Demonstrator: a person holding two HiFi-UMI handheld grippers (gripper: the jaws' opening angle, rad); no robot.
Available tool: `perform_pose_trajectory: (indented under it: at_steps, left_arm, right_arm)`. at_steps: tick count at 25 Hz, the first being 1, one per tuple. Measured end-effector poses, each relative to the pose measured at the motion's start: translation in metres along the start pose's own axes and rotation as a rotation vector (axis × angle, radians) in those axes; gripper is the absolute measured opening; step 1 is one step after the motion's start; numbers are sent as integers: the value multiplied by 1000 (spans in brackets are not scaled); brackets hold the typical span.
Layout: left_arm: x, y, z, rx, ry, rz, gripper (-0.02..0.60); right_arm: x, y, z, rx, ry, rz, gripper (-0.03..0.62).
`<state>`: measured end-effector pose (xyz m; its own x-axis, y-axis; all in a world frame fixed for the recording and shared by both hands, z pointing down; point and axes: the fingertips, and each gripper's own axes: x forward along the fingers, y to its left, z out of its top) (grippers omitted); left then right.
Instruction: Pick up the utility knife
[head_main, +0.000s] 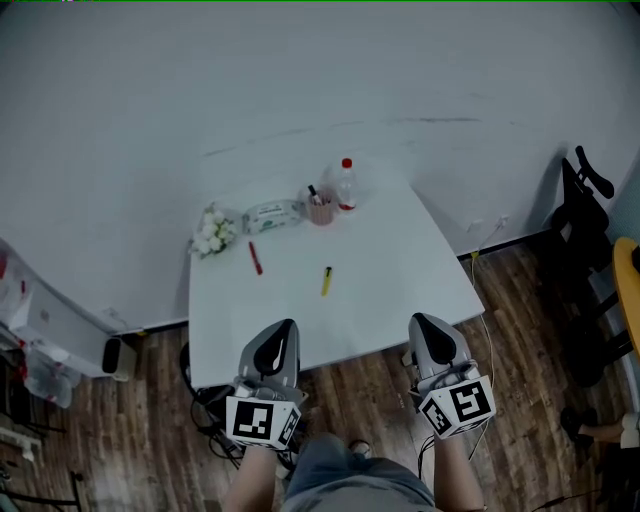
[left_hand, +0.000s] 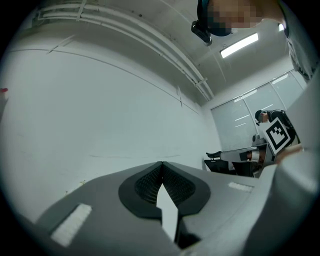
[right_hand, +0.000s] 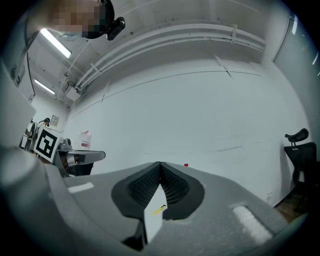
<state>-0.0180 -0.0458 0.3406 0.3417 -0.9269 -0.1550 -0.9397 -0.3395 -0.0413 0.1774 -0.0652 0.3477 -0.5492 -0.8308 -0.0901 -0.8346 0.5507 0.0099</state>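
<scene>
White wall (head_main: 300, 80) — dark wood floor (head_main: 150, 420).

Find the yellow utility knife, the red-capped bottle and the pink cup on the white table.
yellow utility knife (head_main: 326, 281): head view, middle of its handle.
red-capped bottle (head_main: 346, 190): head view, clear body below the cap.
pink cup (head_main: 321, 211): head view, its outer wall.

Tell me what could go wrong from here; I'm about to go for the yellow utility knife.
Both the left gripper and the right gripper are shut; reaching like that would likely just shove the yellow knife across the table. It lies flat and thin, so jaws may slip. A red stick nearby could be grabbed by mistake.
</scene>
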Motion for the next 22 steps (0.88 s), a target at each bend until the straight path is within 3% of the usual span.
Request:
perform_pose_trajectory:
  at_steps: [12,22]
  left_arm:
    - [32,7,-4,15,7,-1,20]
    - [86,41,-15,8,13,-51,20]
  right_arm:
    - [24,-18,-16,25,25,9,-2]
    - [87,-32,-32,38,60,-16,-2]
